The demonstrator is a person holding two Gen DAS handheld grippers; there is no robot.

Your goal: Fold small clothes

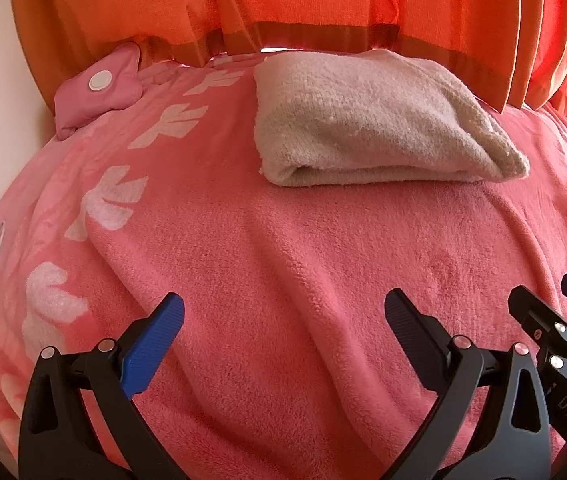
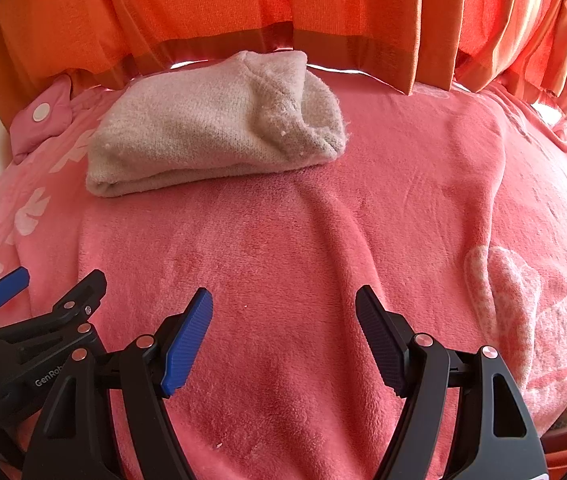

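A beige knitted garment (image 1: 375, 120) lies folded into a compact bundle on the far part of a pink fleece blanket (image 1: 283, 280), just in front of the hem of an orange curtain (image 1: 283, 0), with a small pink pouch (image 1: 97, 88) off to its left. The left gripper (image 1: 283, 336) and the right gripper (image 2: 283, 336) hover side by side over bare blanket, well apart from the garment, both with their jaws spread wide and holding nothing. The fold looks finished, so the risk now lies in any further handling: the right end of the bundle, seen from the right wrist, is bunched and lumpy, and a careless pinch there could pull the layers open. The plush blanket is wrinkled and soft, so a low approach could snag its pile together with the garment.
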